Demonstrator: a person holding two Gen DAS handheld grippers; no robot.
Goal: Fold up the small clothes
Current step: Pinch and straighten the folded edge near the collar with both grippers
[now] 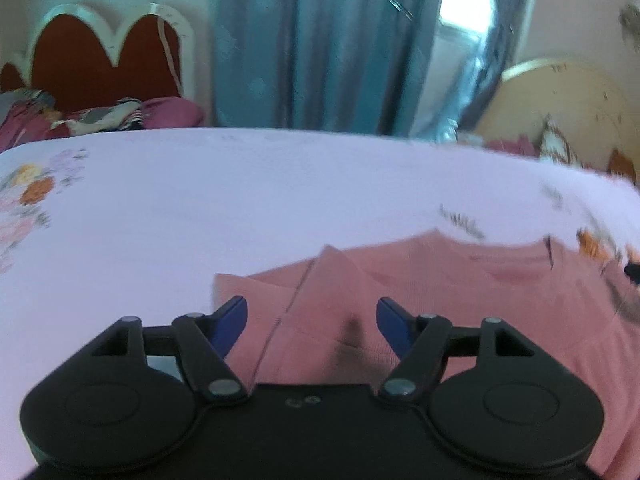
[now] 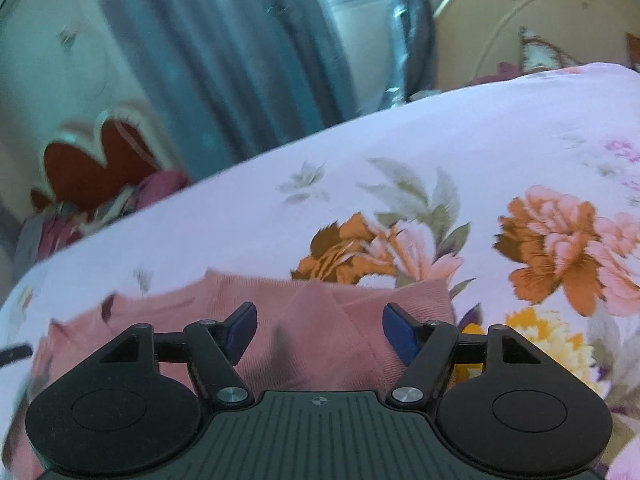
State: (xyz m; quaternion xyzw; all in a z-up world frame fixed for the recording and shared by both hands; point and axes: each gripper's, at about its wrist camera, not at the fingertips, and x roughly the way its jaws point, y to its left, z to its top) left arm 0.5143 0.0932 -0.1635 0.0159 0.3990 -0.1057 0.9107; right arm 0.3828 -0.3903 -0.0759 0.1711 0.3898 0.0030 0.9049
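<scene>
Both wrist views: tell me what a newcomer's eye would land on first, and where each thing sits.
First comes the pink garment, lying flat on the bed with both sleeves folded inward, just ahead of the open left tool and the open right tool. Next come the big orange and pink flowers printed on the pale bedsheet, to the garment's right. Behind the bed hang blue curtains.

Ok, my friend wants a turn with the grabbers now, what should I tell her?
Left gripper: open, holding nothing, over the left side of the pink top.
Right gripper: open, holding nothing, over the right side.
The pink top lies on the flowery bedsheet. Both sleeve sides look folded in already.
Left to do: probably fold it in half to finish. Whether more clothes wait is not in view.
</scene>
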